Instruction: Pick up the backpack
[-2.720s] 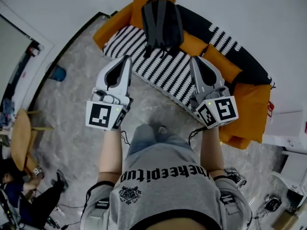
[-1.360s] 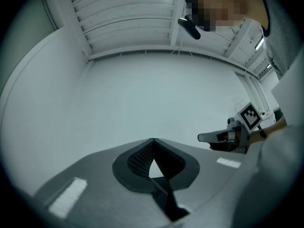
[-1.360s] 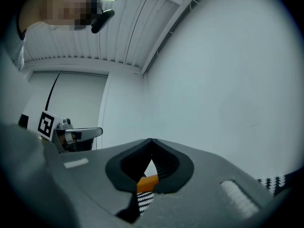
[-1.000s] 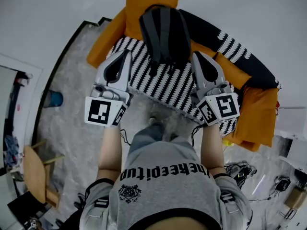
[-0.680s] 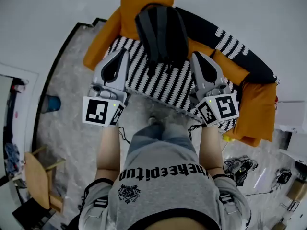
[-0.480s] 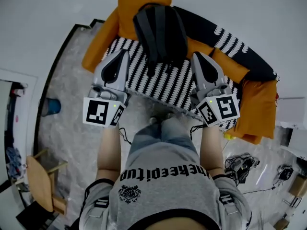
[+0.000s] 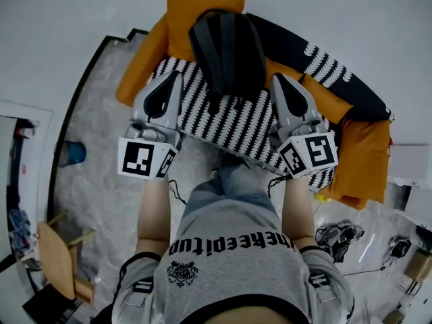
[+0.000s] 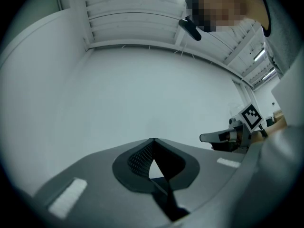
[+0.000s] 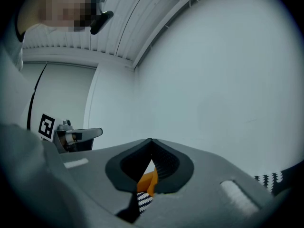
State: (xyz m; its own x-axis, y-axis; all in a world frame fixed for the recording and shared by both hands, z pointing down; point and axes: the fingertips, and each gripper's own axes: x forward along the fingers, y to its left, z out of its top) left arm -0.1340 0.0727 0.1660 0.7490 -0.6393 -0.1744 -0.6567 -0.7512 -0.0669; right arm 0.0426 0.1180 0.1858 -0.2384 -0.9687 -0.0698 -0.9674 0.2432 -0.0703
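A black backpack (image 7: 228,51) with grey straps leans upright against an orange cushion (image 7: 200,9) on a sofa, seen in the head view. My left gripper (image 7: 177,75) is held just left of the backpack, its jaws shut and empty. To the pack's right, my right gripper (image 7: 276,78) is also shut with nothing in it. Both hover over the black-and-white striped sofa seat (image 7: 236,119), apart from the pack. In the left gripper view my left gripper (image 8: 152,140) faces a bare white wall. In the right gripper view my right gripper (image 9: 151,140) shows orange cushion and striped fabric through its gap.
The sofa has orange cushions (image 7: 361,154) at its right end and a black back (image 7: 317,59). A blue bin (image 7: 71,153) and a wooden chair (image 7: 57,258) stand on the marble floor at left. Cables (image 7: 337,235) lie at lower right. A white wall rises behind the sofa.
I have stepped closer to the sofa, so the backpack looks larger and sits between the two grippers. Both grippers stay shut and level.
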